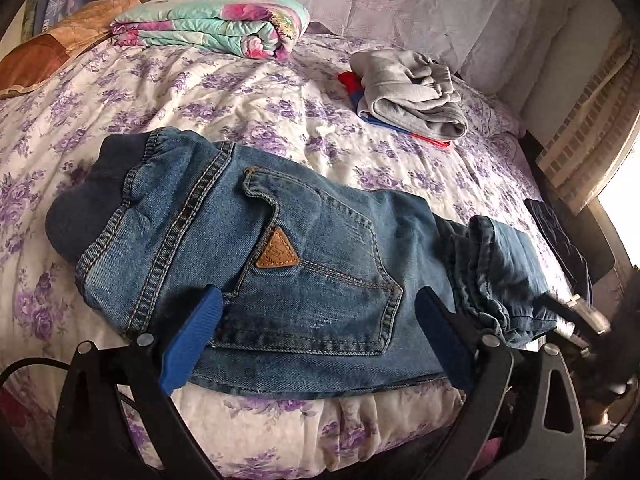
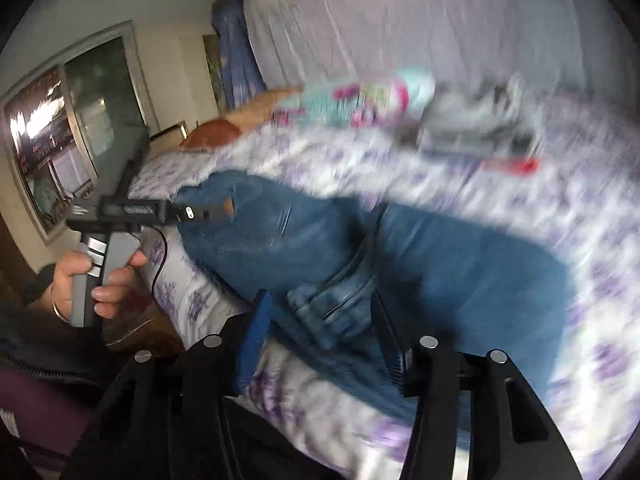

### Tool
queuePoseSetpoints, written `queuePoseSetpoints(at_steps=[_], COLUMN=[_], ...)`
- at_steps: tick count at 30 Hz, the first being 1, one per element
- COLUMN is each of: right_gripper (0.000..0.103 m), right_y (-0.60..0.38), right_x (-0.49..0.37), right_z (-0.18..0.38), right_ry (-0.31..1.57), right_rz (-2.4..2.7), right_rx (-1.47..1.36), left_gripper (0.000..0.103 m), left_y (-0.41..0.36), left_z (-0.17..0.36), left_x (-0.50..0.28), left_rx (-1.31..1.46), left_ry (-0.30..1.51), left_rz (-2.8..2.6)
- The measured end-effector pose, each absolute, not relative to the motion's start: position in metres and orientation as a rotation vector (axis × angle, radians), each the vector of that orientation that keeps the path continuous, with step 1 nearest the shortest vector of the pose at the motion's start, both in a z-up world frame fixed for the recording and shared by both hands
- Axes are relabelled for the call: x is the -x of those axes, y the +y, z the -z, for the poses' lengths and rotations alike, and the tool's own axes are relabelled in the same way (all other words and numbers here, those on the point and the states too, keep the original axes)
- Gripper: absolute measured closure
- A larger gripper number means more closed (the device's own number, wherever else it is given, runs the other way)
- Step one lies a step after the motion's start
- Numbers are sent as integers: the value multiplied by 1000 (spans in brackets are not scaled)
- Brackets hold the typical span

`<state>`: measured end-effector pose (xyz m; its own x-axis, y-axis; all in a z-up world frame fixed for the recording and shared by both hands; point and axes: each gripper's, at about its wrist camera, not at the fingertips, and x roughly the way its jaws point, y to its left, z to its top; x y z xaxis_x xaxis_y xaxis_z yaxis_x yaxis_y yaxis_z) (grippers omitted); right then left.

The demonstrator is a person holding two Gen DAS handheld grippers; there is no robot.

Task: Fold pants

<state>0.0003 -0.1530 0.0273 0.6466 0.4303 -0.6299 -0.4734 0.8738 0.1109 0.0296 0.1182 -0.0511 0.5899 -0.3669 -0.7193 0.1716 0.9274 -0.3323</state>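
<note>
Over the jeans (image 1: pixel 304 264), both grippers' jaws gape wide, grasping nothing.

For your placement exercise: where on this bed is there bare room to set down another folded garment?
Free: the bedspread between the jeans, floral quilt and grey clothes pile. Crowded: the near edge, where the jeans and both grippers' fingers sit.

We are in a home bedroom: a bed (image 1: pixel 200 92) under a purple-flowered quilt, a folded floral blanket (image 1: pixel 208 24) and pillow (image 1: pixel 52 40) at its head, folded clothes (image 1: pixel 408 92) on it, a curtained window (image 1: pixel 592 140) beside it
</note>
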Motion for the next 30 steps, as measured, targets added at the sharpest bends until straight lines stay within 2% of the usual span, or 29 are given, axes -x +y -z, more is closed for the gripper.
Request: queuePoseSetpoints(at_steps=[3, 9, 13, 18, 21, 24, 30], right_gripper=[52, 67, 81, 82, 61, 62, 79], right_y=[-145, -112, -123, -143, -141, -132, -135], right_x=[-3, -13, -18, -17, -12, -12, -25], right_z=[-23, 18, 9, 4, 2, 3, 10], right_ry=[726, 801, 827, 858, 836, 840, 873], right_rz=[-502, -498, -539, -618, -616, -585, -583], right_rx=[167, 346, 212, 81, 102, 155, 85], left_gripper=[5, 5, 5, 5, 5, 5, 5], left_y=[114, 115, 119, 117, 117, 116, 118], left_z=[52, 52, 52, 52, 52, 52, 52], left_x=[-29, -27, -28, -27, -27, -27, -26], left_rx=[229, 228, 249, 229, 232, 239, 240], left_ry=[879, 876, 879, 873, 874, 875, 872], left_rz=[310, 313, 323, 322, 325, 328, 329])
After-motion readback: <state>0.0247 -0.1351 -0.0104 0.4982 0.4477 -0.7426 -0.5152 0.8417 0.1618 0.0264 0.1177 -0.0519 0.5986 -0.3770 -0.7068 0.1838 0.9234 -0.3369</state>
